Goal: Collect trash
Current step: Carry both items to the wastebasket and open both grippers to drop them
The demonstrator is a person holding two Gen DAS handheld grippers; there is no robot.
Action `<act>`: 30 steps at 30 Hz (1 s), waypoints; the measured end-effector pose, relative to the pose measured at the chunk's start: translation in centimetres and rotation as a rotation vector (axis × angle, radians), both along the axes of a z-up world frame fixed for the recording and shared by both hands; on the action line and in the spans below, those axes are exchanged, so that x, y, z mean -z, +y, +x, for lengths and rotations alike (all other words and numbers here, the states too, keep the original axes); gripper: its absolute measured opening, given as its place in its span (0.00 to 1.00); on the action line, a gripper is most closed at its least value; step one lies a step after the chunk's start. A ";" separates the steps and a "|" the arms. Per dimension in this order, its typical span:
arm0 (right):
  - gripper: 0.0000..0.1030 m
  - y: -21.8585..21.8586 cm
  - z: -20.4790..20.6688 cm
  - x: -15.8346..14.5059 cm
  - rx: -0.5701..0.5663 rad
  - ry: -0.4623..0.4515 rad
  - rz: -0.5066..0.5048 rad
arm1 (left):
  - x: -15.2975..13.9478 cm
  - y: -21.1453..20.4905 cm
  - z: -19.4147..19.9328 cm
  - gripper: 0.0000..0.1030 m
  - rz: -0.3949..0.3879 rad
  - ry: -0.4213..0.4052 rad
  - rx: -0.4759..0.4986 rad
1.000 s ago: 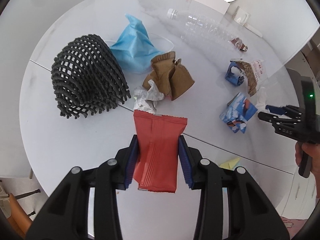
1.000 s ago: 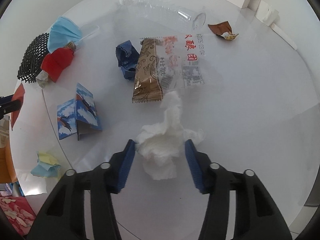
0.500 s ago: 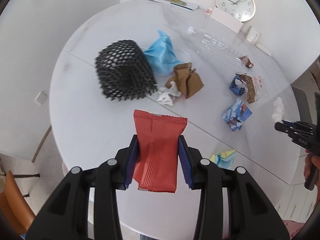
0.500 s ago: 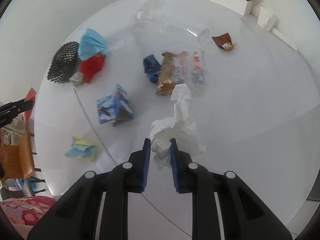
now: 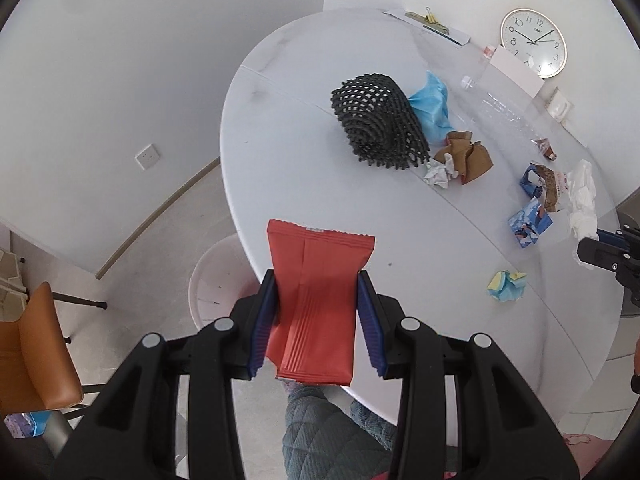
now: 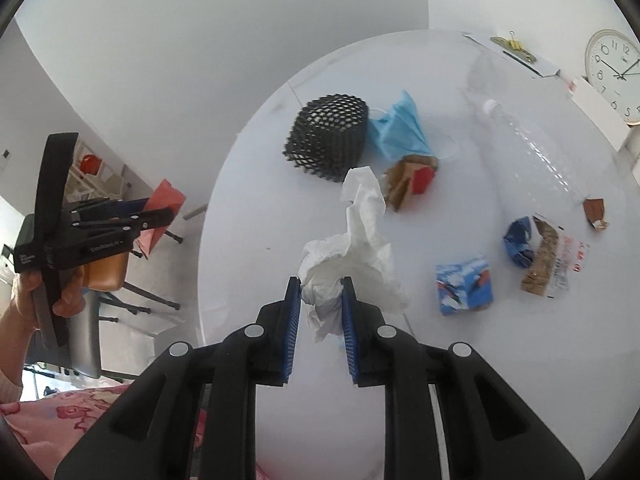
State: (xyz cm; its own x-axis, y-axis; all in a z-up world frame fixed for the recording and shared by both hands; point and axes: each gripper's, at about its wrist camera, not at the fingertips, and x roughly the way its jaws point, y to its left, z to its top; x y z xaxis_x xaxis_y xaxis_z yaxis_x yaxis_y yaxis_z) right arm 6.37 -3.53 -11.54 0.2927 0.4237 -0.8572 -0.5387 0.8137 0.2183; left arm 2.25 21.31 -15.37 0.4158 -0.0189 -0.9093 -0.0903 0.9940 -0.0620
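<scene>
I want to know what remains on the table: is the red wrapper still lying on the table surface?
No, the red wrapper is clamped between the left gripper fingers, lifted above the table edge.

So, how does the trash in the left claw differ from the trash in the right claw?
The red wrapper in the left claw is flat, smooth and stiff. The white tissue in the right claw is crumpled and limp, flopping beyond the pads. The wrapper spreads the pads wide; the tissue is pinched narrow. Both are held off the table.

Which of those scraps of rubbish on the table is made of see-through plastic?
The empty bottle, lying on its side near the clock. You can see the white table straight through it; every other scrap is solid paper, foil or cloth.
</scene>
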 end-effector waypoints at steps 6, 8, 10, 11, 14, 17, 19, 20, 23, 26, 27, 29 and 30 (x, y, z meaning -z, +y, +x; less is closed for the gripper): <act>0.20 6.6 -0.6 -0.4 -0.008 -0.008 0.011 | 2.0 4.9 -0.1 0.38 -0.001 0.042 0.054; 0.21 8.7 -0.7 -0.4 0.015 0.001 0.019 | 2.8 6.4 0.0 0.38 0.011 0.064 0.095; 0.21 10.5 -1.0 -0.3 0.029 0.005 0.017 | 3.6 8.0 0.0 0.38 0.001 0.078 0.135; 0.21 11.5 -1.0 -0.2 0.037 0.004 0.010 | 4.1 8.9 0.0 0.38 -0.005 0.086 0.158; 0.22 13.7 -1.1 0.4 0.075 0.014 0.002 | 5.9 10.8 0.3 0.38 -0.021 0.128 0.228; 0.23 15.5 -1.3 0.8 0.110 0.022 -0.011 | 7.5 11.8 0.5 0.38 -0.045 0.159 0.295; 0.23 16.6 -1.6 0.9 0.124 0.023 -0.018 | 8.5 12.0 0.7 0.38 -0.053 0.176 0.331; 0.23 17.1 -1.7 0.9 0.130 0.026 -0.023 | 8.8 12.0 0.8 0.39 -0.061 0.183 0.342; 0.23 18.2 -1.8 1.2 0.137 0.037 -0.046 | 9.6 12.3 1.4 0.50 -0.102 0.198 0.362; 0.23 18.7 -1.7 1.4 0.145 0.041 -0.057 | 9.8 12.5 1.7 0.62 -0.123 0.191 0.369; 0.23 18.8 -1.7 1.5 0.148 0.042 -0.058 | 9.7 12.5 1.8 0.63 -0.132 0.191 0.372; 0.23 18.9 -1.5 1.7 0.153 0.049 -0.056 | 9.7 12.6 2.0 0.63 -0.138 0.192 0.377; 0.23 19.0 -1.5 1.8 0.152 0.053 -0.054 | 9.6 12.7 2.2 0.63 -0.139 0.190 0.376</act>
State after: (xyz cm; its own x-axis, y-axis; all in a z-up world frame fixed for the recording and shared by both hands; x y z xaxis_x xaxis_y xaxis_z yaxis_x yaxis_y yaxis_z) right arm 4.92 15.50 -13.31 0.3039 0.3308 -0.8934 -0.3977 0.8962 0.1965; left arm 4.40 34.02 -24.99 0.1822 -0.2638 -0.9472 0.2529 0.9435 -0.2142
